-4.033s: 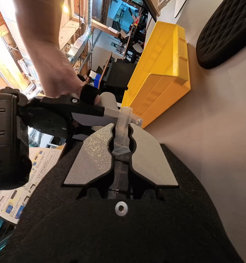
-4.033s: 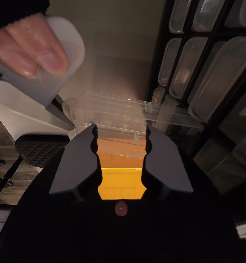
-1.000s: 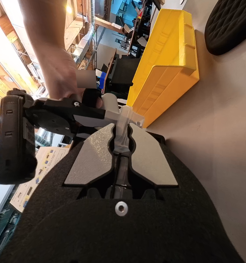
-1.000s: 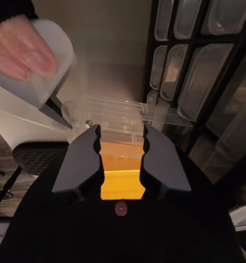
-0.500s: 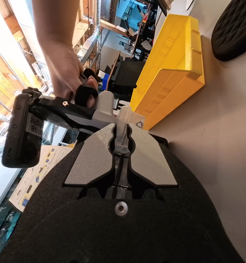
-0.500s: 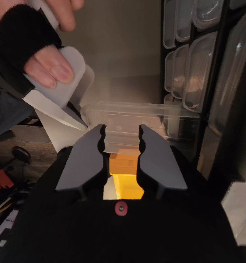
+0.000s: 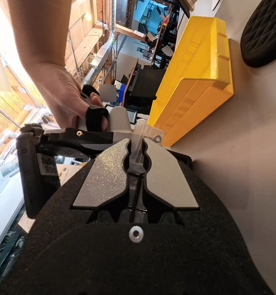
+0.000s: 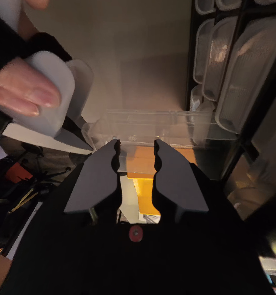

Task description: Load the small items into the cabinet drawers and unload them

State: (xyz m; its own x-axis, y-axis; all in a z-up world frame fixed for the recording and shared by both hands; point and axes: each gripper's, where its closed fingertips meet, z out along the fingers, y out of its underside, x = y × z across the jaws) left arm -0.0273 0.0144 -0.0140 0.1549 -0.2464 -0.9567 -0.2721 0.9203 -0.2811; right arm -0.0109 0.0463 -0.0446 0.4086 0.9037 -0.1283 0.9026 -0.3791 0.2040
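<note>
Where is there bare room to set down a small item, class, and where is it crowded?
Free: the grey tabletop right of the left claw, bordered by the yellow bin and black pad. Crowded: around the clear drawer, where both claws meet beside the cabinet.

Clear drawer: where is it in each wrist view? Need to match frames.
Left wrist view: clear drawer at centre, edge-on, pinched between the left gripper fingers.
Right wrist view: same drawer across mid-frame, pulled out of the cabinet, just beyond the open right gripper.
Shared landmark: yellow bin.
</note>
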